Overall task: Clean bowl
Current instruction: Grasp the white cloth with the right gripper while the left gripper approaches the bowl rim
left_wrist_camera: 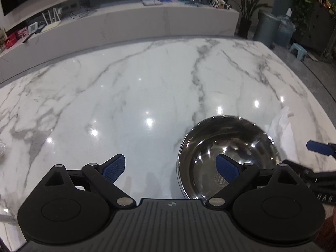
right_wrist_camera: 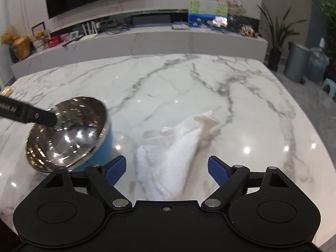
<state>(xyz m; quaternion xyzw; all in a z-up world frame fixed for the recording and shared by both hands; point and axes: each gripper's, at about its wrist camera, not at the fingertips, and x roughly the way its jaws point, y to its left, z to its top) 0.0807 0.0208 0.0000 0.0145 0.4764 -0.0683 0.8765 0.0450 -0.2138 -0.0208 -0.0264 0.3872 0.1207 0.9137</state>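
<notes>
Left gripper (left_wrist_camera: pixel 171 171) tilted down, astride bowl (left_wrist_camera: pixel 229 147) rim.

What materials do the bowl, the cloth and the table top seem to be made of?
Bowl: polished steel inside, mirror reflections; blue outer wall, material unclear. Cloth: white terry-like fabric, soft crumpled folds. Table top: glossy white marble or an imitation, grey veins, lamp glints.

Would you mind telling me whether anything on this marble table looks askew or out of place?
The steel bowl looks tipped on its blue side rather than sitting flat, and the white cloth lies crumpled beside it. No spill or damage shows.
</notes>
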